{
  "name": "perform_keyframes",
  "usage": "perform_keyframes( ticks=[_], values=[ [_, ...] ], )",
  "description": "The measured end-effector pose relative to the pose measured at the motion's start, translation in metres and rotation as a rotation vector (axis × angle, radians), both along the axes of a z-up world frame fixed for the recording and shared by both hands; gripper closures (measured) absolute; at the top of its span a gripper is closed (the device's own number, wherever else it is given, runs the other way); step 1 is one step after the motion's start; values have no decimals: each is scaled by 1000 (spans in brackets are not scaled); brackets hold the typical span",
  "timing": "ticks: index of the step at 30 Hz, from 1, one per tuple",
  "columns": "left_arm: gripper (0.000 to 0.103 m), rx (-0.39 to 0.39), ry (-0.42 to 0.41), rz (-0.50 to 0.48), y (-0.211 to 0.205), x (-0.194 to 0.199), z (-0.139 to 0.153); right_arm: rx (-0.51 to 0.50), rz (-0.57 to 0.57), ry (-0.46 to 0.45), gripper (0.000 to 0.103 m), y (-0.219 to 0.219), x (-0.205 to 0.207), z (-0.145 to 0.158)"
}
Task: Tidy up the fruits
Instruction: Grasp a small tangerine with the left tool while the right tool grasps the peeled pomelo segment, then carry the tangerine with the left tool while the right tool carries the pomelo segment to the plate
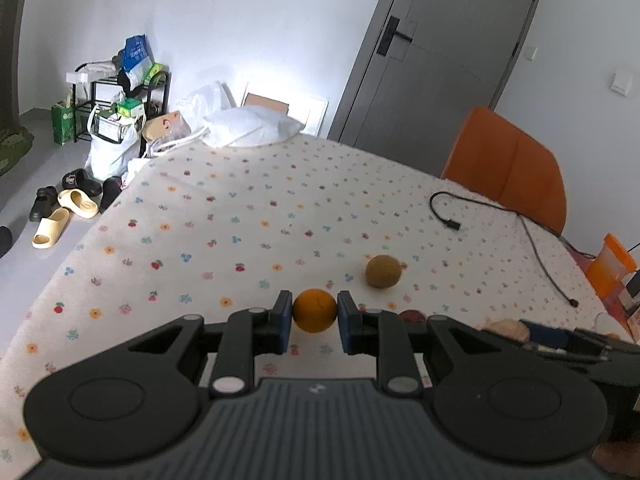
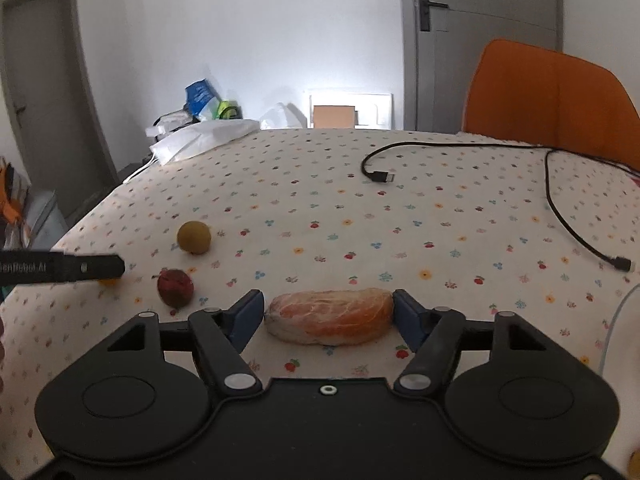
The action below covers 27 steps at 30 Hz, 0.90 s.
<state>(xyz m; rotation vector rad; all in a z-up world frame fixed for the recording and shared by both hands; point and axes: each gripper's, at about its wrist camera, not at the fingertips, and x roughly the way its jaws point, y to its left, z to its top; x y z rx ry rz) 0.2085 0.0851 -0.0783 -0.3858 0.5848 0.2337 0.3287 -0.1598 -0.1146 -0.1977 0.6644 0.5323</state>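
Observation:
My left gripper (image 1: pixel 315 314) is shut on an orange (image 1: pixel 315 311), its blue pads touching both sides, just above the flowered tablecloth (image 1: pixel 224 216). A brownish-green round fruit (image 1: pixel 383 271) lies beyond it to the right, and a dark red fruit (image 1: pixel 413 316) peeks out behind the right finger. My right gripper (image 2: pixel 329 316) has its pads against both ends of a plastic-wrapped orange fruit piece (image 2: pixel 329 316) lying on the cloth. In the right wrist view the dark red fruit (image 2: pixel 175 288) and the brownish-green fruit (image 2: pixel 194 237) lie to the left, near the left gripper's finger (image 2: pixel 80 267).
A black USB cable (image 2: pixel 552 200) runs across the far right of the table. An orange chair (image 2: pixel 552 96) stands behind the table. A white plastic bag (image 1: pixel 250 126) lies at the far table edge. An orange cup (image 1: pixel 610 266) stands at the right edge. Shoes and bags sit on the floor at left.

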Motion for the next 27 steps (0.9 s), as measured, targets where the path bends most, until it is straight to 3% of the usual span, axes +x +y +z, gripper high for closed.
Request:
perform_keyframes(
  ticks=[3,15,27],
  values=[
    [81,4,-20,-2,-7,-8,8,8,17,17,37,-2,-5,5],
    [81,51,-77,-67,-46,-27,36,74,30,-56,37,-32,-52,49],
    [81,51,-108,-158,-84,-36,46,99,-56,-107,37,-75,-80,67]
  ],
)
